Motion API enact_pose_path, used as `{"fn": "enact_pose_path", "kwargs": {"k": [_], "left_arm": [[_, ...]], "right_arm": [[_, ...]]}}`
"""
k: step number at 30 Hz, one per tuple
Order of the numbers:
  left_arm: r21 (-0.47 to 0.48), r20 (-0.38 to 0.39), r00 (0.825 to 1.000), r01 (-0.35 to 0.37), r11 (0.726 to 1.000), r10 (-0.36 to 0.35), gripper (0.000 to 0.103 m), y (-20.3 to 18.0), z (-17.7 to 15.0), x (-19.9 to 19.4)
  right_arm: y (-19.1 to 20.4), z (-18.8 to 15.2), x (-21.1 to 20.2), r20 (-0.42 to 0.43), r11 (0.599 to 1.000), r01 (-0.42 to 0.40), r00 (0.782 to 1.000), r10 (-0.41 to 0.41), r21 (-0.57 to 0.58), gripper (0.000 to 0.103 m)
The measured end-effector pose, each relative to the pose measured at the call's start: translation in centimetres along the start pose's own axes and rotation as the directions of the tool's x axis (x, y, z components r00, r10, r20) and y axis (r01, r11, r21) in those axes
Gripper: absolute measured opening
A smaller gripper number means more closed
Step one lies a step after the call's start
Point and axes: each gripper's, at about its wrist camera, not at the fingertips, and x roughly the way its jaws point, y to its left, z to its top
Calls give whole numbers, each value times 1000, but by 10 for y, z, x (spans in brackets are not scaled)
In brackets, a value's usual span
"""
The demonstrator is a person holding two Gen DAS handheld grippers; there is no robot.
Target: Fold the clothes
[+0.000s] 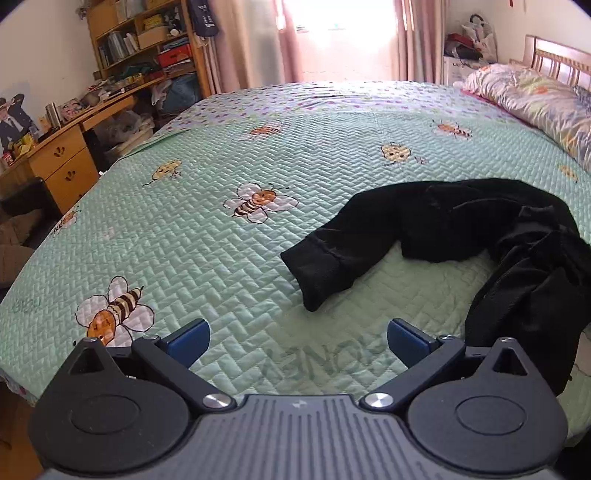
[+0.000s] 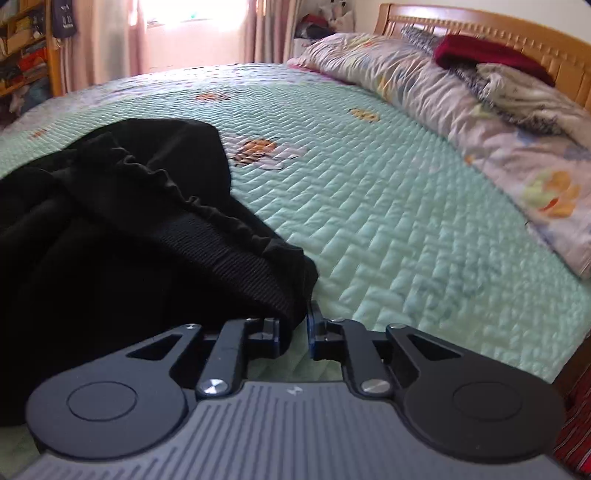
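Your left gripper (image 1: 298, 341) was spread wide; right gripper (image 2: 295, 325) barely parted at black pants (image 2: 110, 229), grip unclear; bee quilt (image 1: 221, 258), bookshelf (image 1: 147, 40).

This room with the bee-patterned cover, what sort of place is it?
Most likely a lived-in home bedroom. A wide bed under a green quilted bedspread fills the view, with pillows against a wooden headboard, and a cluttered wooden desk and bookshelf beside a curtained window.
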Motion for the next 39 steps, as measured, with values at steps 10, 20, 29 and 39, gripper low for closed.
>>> {"fn": "enact_pose_path", "kwargs": {"k": [10,20,29,39], "left_arm": [[45,-100,995,32,998,-28,102,-32,-9,32],[53,-99,995,-7,999,13,102,-28,-8,24],[63,-121,992,-10,998,18,102,-33,-12,31],[141,-146,989,14,990,6,102,-62,-22,36]], "right_arm": [[31,12,-71,135,946,-321,936,325,-49,40],[118,17,-8,-7,902,-427,904,427,-68,54],[29,1,-43,141,966,-256,958,248,41,4],[-27,-39,-1,40,986,-85,996,80,145,5]]}}
